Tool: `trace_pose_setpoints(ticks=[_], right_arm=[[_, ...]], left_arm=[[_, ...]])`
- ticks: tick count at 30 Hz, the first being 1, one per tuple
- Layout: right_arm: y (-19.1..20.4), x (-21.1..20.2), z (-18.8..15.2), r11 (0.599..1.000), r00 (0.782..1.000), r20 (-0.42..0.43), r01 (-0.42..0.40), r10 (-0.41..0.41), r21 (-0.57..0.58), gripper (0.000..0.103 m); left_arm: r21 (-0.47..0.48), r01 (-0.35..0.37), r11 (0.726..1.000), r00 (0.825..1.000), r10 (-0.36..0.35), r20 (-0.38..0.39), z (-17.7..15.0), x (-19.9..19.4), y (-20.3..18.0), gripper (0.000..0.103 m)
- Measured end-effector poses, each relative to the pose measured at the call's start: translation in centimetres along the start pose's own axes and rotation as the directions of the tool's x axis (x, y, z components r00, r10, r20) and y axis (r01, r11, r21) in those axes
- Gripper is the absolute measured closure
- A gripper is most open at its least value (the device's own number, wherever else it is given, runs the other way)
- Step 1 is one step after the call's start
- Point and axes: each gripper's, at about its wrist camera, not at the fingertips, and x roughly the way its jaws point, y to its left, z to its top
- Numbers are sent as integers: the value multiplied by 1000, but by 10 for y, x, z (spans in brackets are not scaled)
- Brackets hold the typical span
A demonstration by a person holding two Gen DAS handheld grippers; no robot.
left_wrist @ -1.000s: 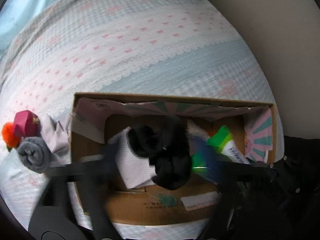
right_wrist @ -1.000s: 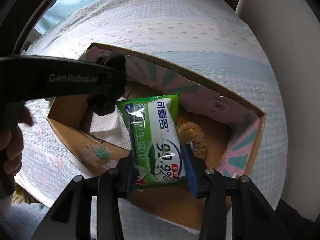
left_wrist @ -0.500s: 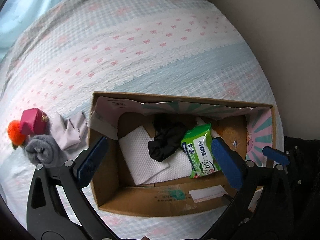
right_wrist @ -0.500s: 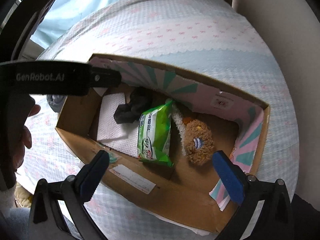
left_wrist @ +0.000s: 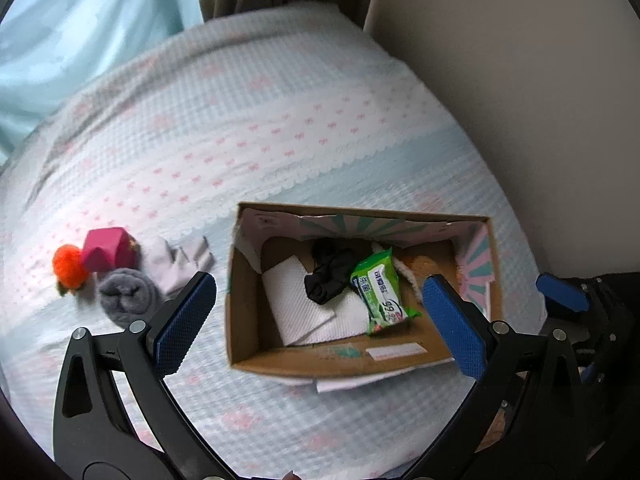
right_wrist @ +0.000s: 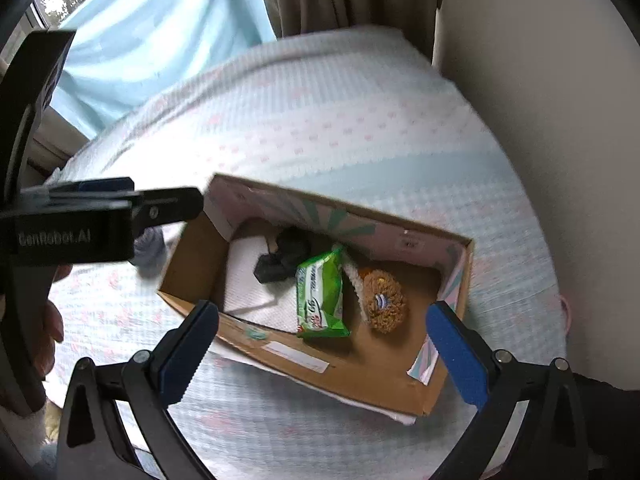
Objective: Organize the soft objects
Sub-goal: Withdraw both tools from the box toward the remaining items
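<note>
— What is in the box (left_wrist: 256,320)?
— A white cloth (left_wrist: 304,304), a black sock (left_wrist: 326,276), a green pack of wipes (left_wrist: 380,290) and a brown fuzzy toy (right_wrist: 384,300).
— And the hand-held grippers?
— The left hand-held gripper (left_wrist: 320,316) and the right hand-held gripper (right_wrist: 320,344) are both wide apart, holding nothing.
— What lies on the bed (left_wrist: 240,128)?
— A gray sock roll (left_wrist: 126,296), a pink block (left_wrist: 106,254) and an orange puff (left_wrist: 68,266), left of the box.

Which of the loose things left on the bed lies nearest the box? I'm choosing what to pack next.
The pale lilac cloth: it lies closest to the cardboard box. The grey rolled sock, pink pouch and orange pompom lie farther out.
</note>
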Motion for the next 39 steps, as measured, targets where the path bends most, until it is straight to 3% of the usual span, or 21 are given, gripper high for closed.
trace_pose_setpoints(ticks=[4,11,20,27,39], right_arm=[[17,-34,-2,999,997,60,48,-48,-1,0],[40,-90,-7,997,987,153,46,-55,57,0],[82,-156,-14,989,960,255,88,-116,119,0],[126,-193,-27,973,910,359,152,-206,172,0],[202,-208,-39,967,877,424,149,-226,206,0]], left_arm=[[-3,19,1000,998,-19,60,-11,-44,8,0],[-6,15,1000,985,-14,174,-31,-116,26,0],[12,-3,1000,944,-1,330,-65,-207,64,0],[48,-29,998,918,8,396,-88,-247,96,0],[25,-34,999,887,19,462,-130,-291,182,0]])
